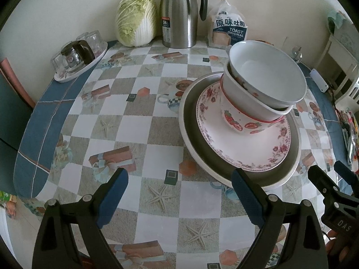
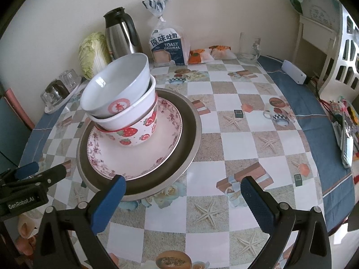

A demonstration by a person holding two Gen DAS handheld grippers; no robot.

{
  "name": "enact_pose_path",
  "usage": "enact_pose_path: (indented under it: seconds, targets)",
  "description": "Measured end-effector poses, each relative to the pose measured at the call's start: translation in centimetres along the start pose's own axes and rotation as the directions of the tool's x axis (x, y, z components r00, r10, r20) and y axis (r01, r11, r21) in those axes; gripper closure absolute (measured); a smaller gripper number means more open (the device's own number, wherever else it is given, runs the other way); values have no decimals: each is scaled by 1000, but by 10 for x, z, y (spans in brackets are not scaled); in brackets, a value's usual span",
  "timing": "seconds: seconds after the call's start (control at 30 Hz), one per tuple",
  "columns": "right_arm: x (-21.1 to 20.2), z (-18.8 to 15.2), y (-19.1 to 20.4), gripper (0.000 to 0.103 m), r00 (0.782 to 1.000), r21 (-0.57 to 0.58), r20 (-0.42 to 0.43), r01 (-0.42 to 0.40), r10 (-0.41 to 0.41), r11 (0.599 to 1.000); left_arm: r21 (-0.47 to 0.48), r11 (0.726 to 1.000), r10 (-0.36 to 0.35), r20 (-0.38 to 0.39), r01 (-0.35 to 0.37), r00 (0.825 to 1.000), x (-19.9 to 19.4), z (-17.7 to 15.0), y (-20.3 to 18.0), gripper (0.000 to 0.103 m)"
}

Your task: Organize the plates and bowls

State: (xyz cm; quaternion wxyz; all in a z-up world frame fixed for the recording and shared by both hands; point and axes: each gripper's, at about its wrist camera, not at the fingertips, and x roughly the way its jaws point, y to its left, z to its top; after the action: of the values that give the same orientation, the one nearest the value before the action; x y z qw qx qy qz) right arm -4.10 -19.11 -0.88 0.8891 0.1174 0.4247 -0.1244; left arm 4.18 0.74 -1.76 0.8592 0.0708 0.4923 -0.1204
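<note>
Centrally on the bench (image 2: 224, 139), three nested bowls (image 2: 121, 103) are stacked on a floral plate (image 2: 134, 152) inside a metal dish (image 2: 190, 134). Left gripper (image 1: 179, 192) at 6 o'clock and right gripper (image 2: 181, 199) at 5 o'clock are held spread, empty.

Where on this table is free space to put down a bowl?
Free: the tablecloth between the glass tray and the dish stack; also right of the stack, before the glass mug. Crowded: the wall edge, with cabbage, thermos, bread bag.
</note>
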Motion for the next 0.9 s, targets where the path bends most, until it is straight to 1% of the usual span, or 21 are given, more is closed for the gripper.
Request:
enact_pose_path:
  seconds: [0.9]
  targets:
    - [2, -1, 1, 0, 1000, -10, -14, 5, -5, 1000, 0, 1000, 3, -4, -3, 1000, 1, -2, 1, 9]
